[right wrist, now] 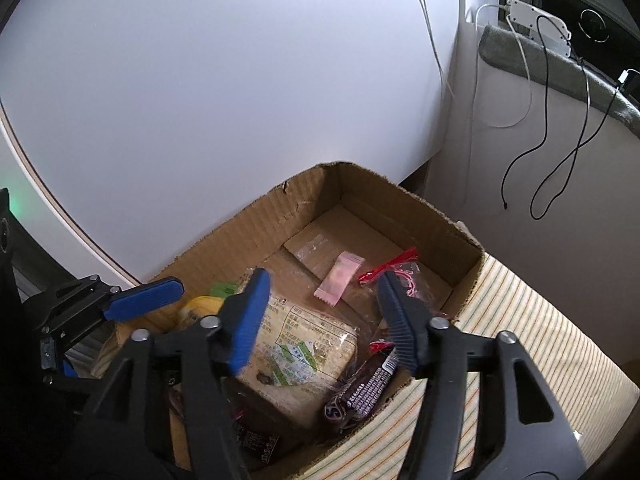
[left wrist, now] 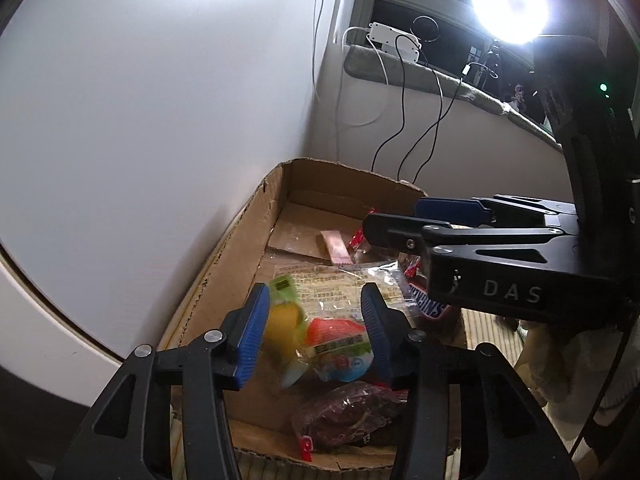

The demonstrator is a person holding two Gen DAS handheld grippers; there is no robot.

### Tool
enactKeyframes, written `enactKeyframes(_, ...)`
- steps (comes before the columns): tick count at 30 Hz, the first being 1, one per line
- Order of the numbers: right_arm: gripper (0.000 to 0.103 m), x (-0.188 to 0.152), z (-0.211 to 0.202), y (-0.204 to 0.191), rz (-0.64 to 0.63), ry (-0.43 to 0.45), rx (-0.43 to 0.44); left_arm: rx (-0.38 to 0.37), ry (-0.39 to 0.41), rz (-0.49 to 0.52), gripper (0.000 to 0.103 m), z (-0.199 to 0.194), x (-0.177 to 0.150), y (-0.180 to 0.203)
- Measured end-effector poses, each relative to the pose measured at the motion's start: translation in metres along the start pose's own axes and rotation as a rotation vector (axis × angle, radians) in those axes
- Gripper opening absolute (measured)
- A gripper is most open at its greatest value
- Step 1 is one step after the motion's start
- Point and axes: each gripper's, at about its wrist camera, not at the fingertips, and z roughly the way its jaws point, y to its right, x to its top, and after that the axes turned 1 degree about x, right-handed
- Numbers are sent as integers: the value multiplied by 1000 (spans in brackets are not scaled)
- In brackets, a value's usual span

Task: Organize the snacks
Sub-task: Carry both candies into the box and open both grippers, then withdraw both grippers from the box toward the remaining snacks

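An open cardboard box (left wrist: 240,248) (right wrist: 440,220) holds several snacks. My left gripper (left wrist: 316,332) is open above the box, and a blurred yellow, red and green snack bag (left wrist: 320,340) hangs between its fingers, apart from both pads. Below lie a clear bag of dark red snacks (left wrist: 352,412), a flat clear bread pack (left wrist: 340,284) (right wrist: 304,344), a Snickers bar (left wrist: 432,304) (right wrist: 360,392), a pink sachet (left wrist: 334,246) (right wrist: 340,278) and a red-tied bag (right wrist: 400,268). My right gripper (right wrist: 324,320) is open and empty over the box; it also shows in the left wrist view (left wrist: 400,220).
The box sits on a striped cloth (right wrist: 540,340) against a white wall (left wrist: 160,100). A ledge (left wrist: 440,80) at the right carries a white power strip (left wrist: 396,38) with hanging cables (right wrist: 560,160). A bright lamp (left wrist: 508,0) glares at the top right.
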Motion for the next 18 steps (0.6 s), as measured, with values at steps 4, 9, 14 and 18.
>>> enactKeyframes(4,67,-1,-15,2,-2,25,-13,0,13,6,50,-7,-1,5)
enactKeyframes(9,72,-7,-33,11,13,52,-28,-8,21,27,51,-14,-6,17)
enactKeyframes(14,72,-16,-52,24,33,74,-52,-37,27,34,50,-20,-10,32)
enactKeyframes(18,72,-30,-68,41,67,95,-66,-57,24,56,50,-22,-14,54)
